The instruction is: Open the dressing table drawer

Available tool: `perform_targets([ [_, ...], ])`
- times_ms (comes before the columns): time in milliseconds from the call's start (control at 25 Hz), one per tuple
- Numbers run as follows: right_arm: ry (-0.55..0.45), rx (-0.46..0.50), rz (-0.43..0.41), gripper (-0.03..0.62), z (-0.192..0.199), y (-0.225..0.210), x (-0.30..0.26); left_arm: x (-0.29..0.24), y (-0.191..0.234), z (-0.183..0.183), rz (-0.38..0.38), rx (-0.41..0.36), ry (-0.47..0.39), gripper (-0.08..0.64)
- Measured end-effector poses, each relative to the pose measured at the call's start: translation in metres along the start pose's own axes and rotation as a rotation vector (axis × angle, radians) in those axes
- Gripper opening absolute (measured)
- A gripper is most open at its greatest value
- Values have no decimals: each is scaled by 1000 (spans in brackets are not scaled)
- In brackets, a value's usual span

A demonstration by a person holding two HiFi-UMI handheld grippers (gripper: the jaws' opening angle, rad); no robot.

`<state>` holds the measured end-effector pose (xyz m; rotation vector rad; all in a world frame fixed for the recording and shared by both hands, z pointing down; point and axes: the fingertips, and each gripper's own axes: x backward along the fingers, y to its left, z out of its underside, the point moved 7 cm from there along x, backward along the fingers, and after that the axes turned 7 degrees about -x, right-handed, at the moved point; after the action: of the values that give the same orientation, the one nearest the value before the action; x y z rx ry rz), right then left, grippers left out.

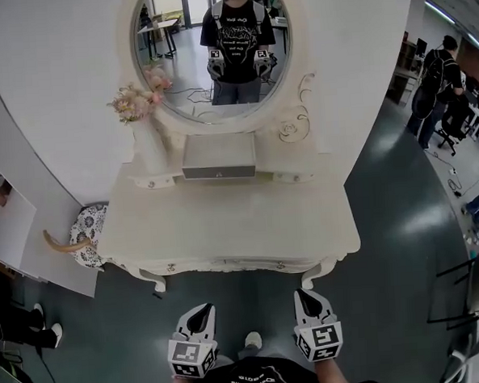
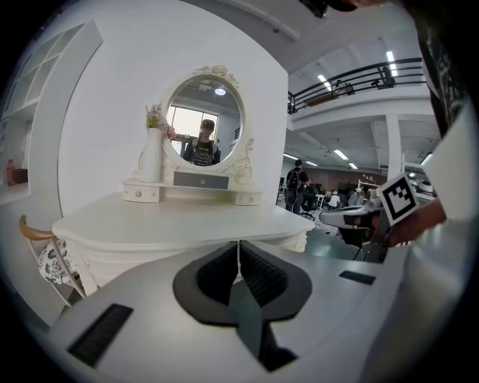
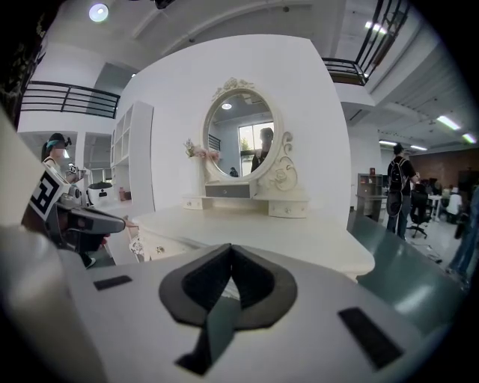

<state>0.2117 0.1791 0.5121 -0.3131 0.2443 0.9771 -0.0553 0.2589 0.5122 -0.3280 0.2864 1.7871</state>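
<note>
A cream dressing table (image 1: pixel 225 220) with an oval mirror (image 1: pixel 214 46) stands ahead of me. Under the mirror sits a small grey drawer (image 1: pixel 219 170) with one knob, also seen in the left gripper view (image 2: pixel 201 180) and the right gripper view (image 3: pixel 227 191). The table's front apron (image 1: pixel 228 265) carries two small knobs. My left gripper (image 1: pixel 203 310) (image 2: pixel 239 250) and right gripper (image 1: pixel 304 296) (image 3: pixel 230 250) hover side by side over the floor, short of the table's front edge. Both are shut with nothing between the pads.
A white vase with pink flowers (image 1: pixel 149 139) stands on the table's back left. A chair with a floral cushion (image 1: pixel 86 230) and a white shelf unit (image 1: pixel 7 229) are at the left. People (image 1: pixel 431 78) stand far right on the green floor (image 1: pixel 404 241).
</note>
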Motion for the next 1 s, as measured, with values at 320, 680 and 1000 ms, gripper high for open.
perform_targets([
  [320, 0, -3, 2, 11, -5, -22, -14, -27, -3, -5, -3, 18, 2, 21],
  [680, 20, -7, -8, 11, -7, -26, -31, -40, 8, -9, -24, 16, 16, 21],
  [1000, 27, -6, 13, 11, -15, -30, -59, -66, 41, -14, -37, 12, 28, 21],
])
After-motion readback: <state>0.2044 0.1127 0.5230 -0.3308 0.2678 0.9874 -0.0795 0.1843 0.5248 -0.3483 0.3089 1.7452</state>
